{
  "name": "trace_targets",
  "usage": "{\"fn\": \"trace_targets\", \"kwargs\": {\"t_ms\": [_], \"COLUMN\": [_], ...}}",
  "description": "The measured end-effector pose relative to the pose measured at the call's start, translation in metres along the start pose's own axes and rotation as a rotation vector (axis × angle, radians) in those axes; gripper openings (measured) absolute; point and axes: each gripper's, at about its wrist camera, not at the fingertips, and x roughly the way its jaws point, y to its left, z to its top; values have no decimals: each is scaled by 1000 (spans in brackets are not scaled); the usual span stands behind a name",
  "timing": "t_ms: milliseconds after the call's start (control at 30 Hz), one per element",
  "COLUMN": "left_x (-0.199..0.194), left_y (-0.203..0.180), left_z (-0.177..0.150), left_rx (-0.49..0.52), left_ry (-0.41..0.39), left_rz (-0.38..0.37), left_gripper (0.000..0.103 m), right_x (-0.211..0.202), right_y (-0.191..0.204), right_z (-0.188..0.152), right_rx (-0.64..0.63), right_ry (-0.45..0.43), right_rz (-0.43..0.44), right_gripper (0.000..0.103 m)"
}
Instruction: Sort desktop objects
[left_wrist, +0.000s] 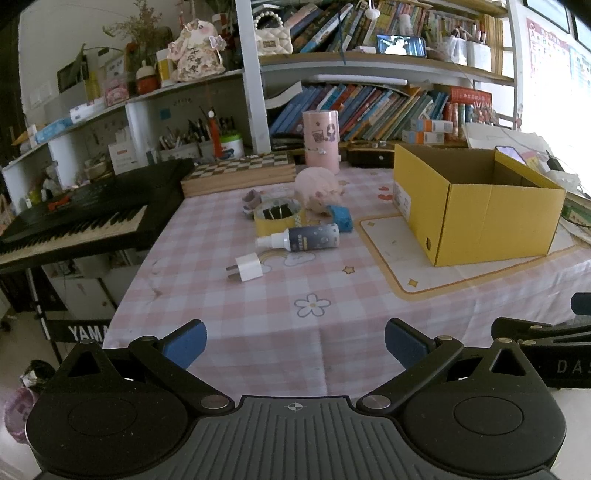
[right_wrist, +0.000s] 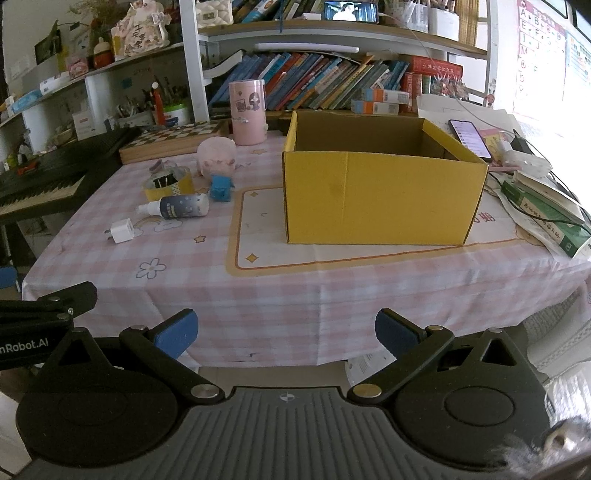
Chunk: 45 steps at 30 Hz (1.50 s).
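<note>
An open yellow cardboard box (left_wrist: 476, 218) (right_wrist: 380, 195) stands on the pink checked tablecloth. Left of it lie a white plug charger (left_wrist: 247, 269) (right_wrist: 122, 230), a dark spray bottle (left_wrist: 301, 238) (right_wrist: 177, 206) on its side, a blue toy (left_wrist: 340, 218) (right_wrist: 221, 187), a yellow tub of binder clips (left_wrist: 279, 218) (right_wrist: 168, 184) and a pink plush (left_wrist: 319, 188) (right_wrist: 217, 157). My left gripper (left_wrist: 293, 345) is open and empty over the table's front edge. My right gripper (right_wrist: 286, 336) is open and empty in front of the table, below the box.
A pink canister (left_wrist: 320, 142) and a chessboard box (left_wrist: 240, 171) stand at the back. A black keyboard (left_wrist: 81, 218) sits left of the table. Books, a phone (right_wrist: 469, 138) and cables lie right of the box. Bookshelves fill the back wall.
</note>
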Motion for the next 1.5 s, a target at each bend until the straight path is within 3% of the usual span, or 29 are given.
{"fn": "trace_targets", "kwargs": {"t_ms": [1500], "left_x": [1], "left_y": [3], "left_z": [-3], "left_rx": [14], "left_ry": [10], "left_rz": [-11], "left_gripper": [103], "right_x": [0], "right_y": [5], "right_z": [1], "right_rx": [-15], "right_ry": [17], "right_rz": [45], "right_gripper": [101]}}
